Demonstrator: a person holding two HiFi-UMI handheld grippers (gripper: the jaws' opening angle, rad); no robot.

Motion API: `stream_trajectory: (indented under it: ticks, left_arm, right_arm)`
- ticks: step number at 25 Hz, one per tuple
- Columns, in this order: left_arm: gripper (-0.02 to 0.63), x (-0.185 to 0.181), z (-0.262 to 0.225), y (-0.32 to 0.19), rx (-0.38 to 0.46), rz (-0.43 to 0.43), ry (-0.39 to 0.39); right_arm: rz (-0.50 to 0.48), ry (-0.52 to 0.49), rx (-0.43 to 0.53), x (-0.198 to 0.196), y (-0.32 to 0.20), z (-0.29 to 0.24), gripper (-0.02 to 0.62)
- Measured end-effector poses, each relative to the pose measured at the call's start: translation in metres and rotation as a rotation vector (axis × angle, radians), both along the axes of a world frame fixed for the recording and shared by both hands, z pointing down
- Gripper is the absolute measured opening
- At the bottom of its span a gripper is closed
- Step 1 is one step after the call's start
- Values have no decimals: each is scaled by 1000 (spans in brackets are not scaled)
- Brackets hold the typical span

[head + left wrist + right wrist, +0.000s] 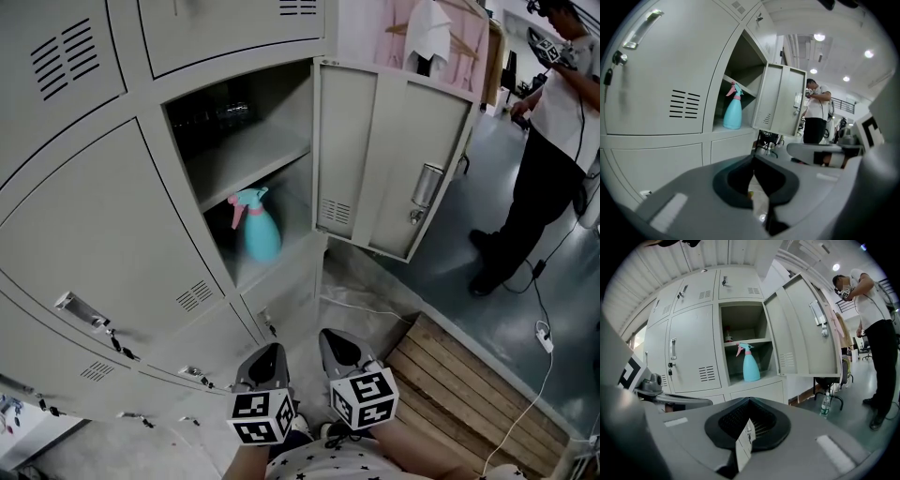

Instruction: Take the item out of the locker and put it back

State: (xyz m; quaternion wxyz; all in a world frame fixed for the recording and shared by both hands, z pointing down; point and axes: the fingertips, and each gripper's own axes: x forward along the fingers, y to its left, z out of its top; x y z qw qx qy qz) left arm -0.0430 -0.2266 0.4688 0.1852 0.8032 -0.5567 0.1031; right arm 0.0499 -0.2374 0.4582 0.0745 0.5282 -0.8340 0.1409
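Item: we see a teal spray bottle (pixel 259 234) with a pink trigger head.
Pose: we find it standing upright, with the pink trigger pointing left in the head view.
Place: we see it on the floor of the open locker (pixel 298 211), in the lower section beneath the inner shelf (pixel 248 161) and close to the front edge.
Locker: we note pale grey metal, with its door (pixel 394 159) swung wide open to the right.

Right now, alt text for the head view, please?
A teal bottle stands in an open locker, below its shelf, door swung right. The left gripper and right gripper sit low in front, shut and empty. A person stands at upper right.
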Motion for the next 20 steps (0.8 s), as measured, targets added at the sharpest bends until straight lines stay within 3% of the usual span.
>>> stream_trajectory:
  ticks: [20]
  left_arm:
    - [6, -10, -1, 5, -3, -11, 7]
  right_arm:
    - [-23, 14, -6, -11, 6, 1, -3]
